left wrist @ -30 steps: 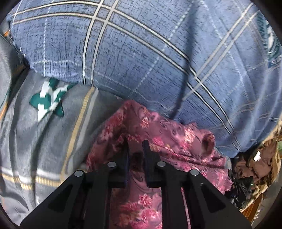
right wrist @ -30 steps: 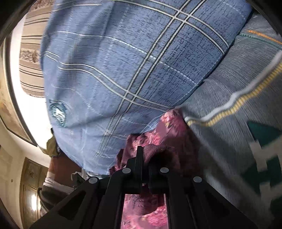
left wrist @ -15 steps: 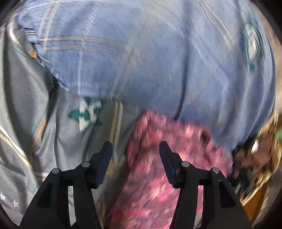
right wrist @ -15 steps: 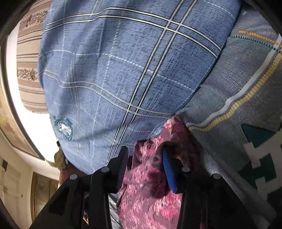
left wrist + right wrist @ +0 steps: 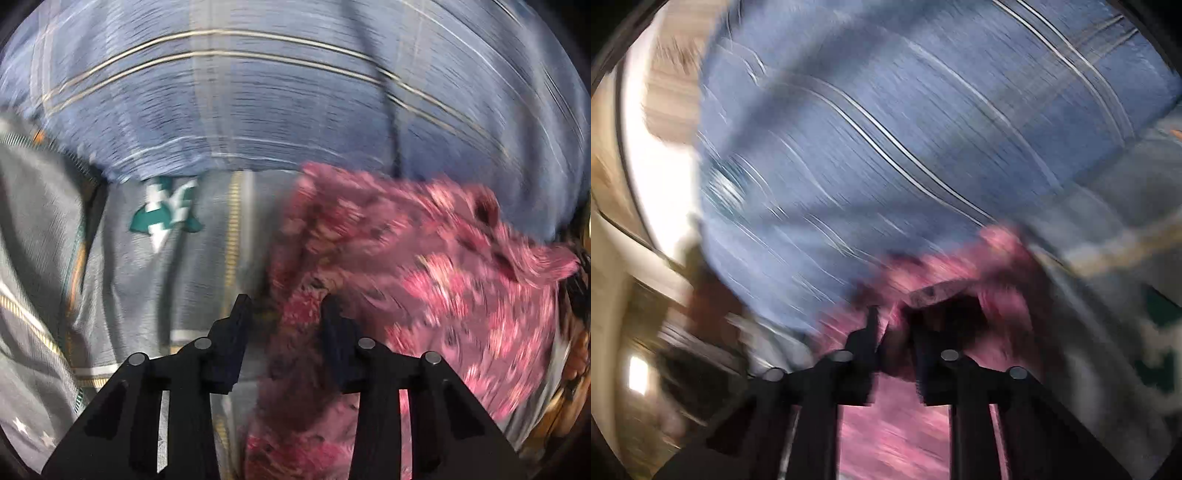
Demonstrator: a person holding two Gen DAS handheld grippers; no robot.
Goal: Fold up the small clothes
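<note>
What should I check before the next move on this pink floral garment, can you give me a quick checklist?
1. Left claw parted: ok, a gap shows between the fingers, with pink floral garment edge in it.
2. Right claw state: cannot tell, the view is blurred; cloth sits between the fingers.
3. Garment lying on the grey bedsheet: ok.
4. Garment folded neatly: not ok, it looks bunched.
5. Blue plaid pillow away from the garment: not ok, it lies right behind it.
6. Steady view: not ok, both pictures are blurred.

Left black two-finger gripper (image 5: 286, 310) jaws parted, pointing forward; right black two-finger gripper (image 5: 892, 323) jaws narrowly parted, blurred.
</note>
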